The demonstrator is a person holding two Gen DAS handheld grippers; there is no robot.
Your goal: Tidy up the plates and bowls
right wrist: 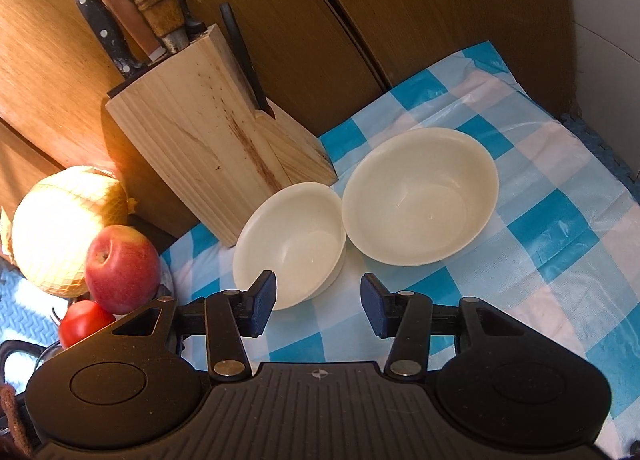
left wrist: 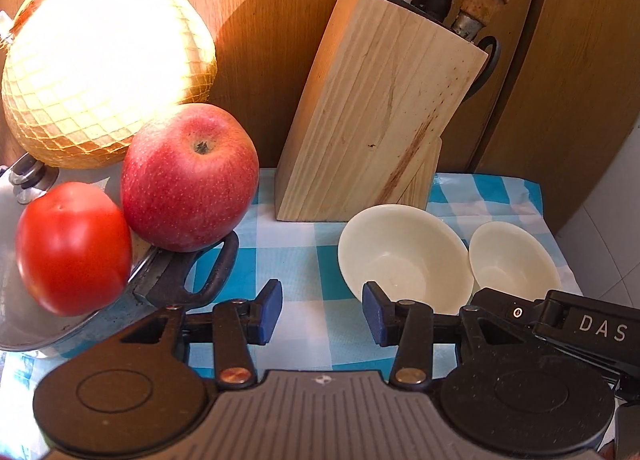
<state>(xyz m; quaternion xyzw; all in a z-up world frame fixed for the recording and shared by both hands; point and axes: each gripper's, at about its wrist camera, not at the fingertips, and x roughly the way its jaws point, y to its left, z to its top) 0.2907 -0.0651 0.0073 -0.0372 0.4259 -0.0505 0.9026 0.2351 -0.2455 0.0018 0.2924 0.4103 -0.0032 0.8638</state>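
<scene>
While both grippers are held above the blue-and-white checked cloth [right wrist: 552, 228], nothing is gripped by either. The left gripper [left wrist: 322, 312] is seen at the bottom centre of its frame, jaws spread wide, only cloth visible between the blue pads [left wrist: 269, 310]. The right gripper [right wrist: 318, 306] is likewise seen with jaws apart and empty at the bottom centre of its frame.

Two cream bowls are found on the cloth, side by side, rims touching or nearly so. In the right wrist view the left bowl [right wrist: 290, 244] is placed mid-frame, just above the left finger, apparently stacked on another dish whose rim shows under its lower edge; the right bowl [right wrist: 420, 196] is set to its upper right. In the left wrist view the same pair is seen at lower right: near bowl [left wrist: 402, 256] partly covered by the right finger, far bowl [left wrist: 514, 260] beside it.

A wooden knife block [right wrist: 212, 140] with several handles is located directly behind the bowls, against a wood panel [right wrist: 420, 0].

At the left of the left wrist view, a netted melon [left wrist: 104, 68], apple [left wrist: 190, 176] and tomato [left wrist: 74, 248] are stacked on a metal pot lid [left wrist: 16, 300]; a black pot handle [left wrist: 208, 268] is visible below the apple.
</scene>
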